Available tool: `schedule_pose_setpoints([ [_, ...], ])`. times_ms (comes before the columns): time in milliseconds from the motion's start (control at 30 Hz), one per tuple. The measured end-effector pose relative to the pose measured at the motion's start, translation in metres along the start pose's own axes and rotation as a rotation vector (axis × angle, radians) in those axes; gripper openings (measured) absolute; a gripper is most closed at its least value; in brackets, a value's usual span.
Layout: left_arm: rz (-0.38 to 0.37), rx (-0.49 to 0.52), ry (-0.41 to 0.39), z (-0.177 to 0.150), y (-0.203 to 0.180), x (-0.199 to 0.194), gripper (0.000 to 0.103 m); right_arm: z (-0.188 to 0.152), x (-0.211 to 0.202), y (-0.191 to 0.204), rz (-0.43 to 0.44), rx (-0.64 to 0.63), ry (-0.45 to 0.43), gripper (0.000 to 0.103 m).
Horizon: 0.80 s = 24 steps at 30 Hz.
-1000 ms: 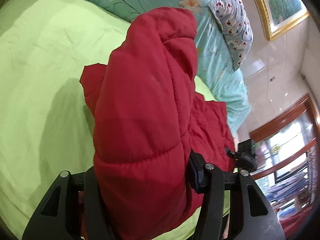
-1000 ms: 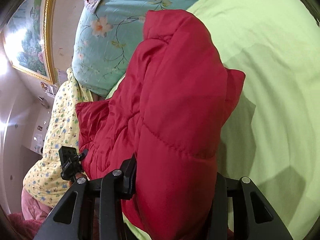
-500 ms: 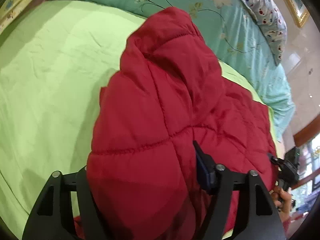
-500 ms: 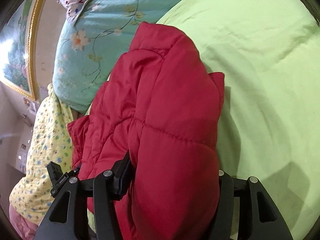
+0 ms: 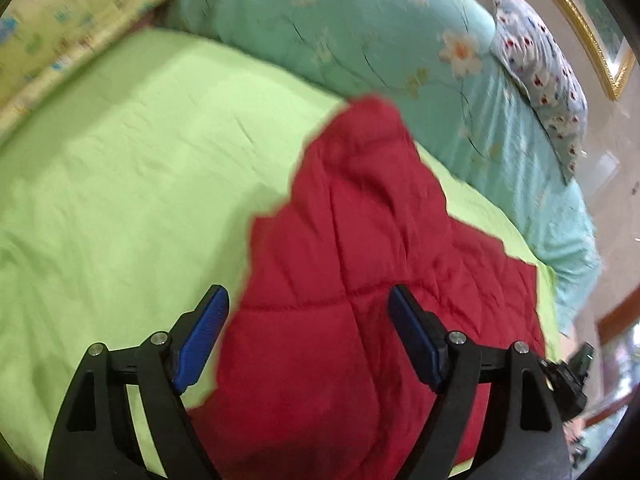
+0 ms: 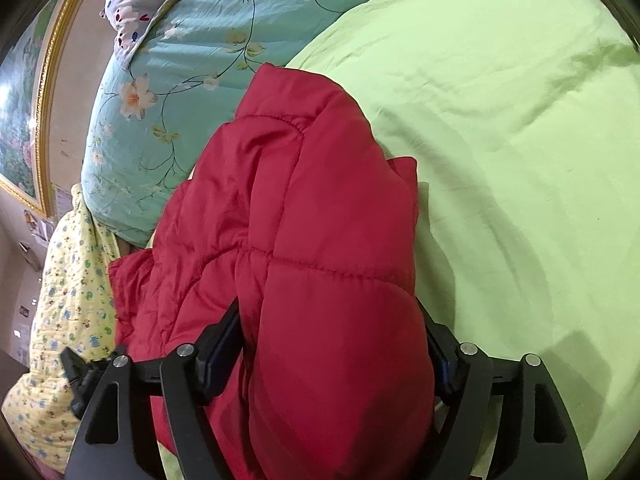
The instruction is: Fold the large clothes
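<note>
Left wrist view: the left gripper (image 5: 304, 336) is opening, its blue pads (image 5: 202, 340) clear of the red padded jacket (image 5: 360, 280) lying between them, likely being released onto the green bedsheet (image 5: 120, 168). The right gripper (image 6: 332, 344) is also opening, with the jacket's puffy fold still filling its jaws. Beyond the jacket lies a teal floral quilt (image 6: 192, 48). No writing is readable.

Red quilted jacket (image 6: 312, 240), lime-green sheet (image 6: 500, 120), teal floral quilt (image 5: 360, 28)
</note>
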<state>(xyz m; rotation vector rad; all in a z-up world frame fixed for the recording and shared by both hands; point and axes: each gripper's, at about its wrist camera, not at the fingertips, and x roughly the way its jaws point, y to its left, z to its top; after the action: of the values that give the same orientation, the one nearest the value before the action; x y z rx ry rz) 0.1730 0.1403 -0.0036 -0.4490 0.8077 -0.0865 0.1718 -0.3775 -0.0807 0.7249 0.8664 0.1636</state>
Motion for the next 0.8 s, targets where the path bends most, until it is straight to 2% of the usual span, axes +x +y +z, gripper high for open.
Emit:
schedule_pose_setpoints([
  [33,0.013,-0.005,-0.027,0.003,0.003,-0.006,0.083,0.000,0.000,0.000,-0.004,0.001,-0.004,0.079],
  [133,-0.055,-0.020,-0.026,0.006,0.007,-0.013,0.083,-0.002,-0.002,0.001,-0.014,0.003,-0.014,0.081],
  [167,-0.056,-0.010,-0.028,0.005,0.004,-0.015,0.083,-0.002,-0.002,0.001,-0.017,0.002,-0.017,0.081],
  [433,-0.101,0.152,-0.029,-0.023,-0.036,-0.030,0.083,-0.004,-0.016,0.009,-0.081,-0.001,-0.059,0.083],
  [600,-0.138,0.232,-0.004,-0.042,-0.061,-0.030,0.083,-0.007,-0.045,0.031,-0.147,-0.063,-0.156,0.083],
  [800,-0.181,0.327,0.015,-0.060,-0.089,-0.030,0.083,-0.019,-0.069,0.071,-0.160,-0.215,-0.250,0.085],
])
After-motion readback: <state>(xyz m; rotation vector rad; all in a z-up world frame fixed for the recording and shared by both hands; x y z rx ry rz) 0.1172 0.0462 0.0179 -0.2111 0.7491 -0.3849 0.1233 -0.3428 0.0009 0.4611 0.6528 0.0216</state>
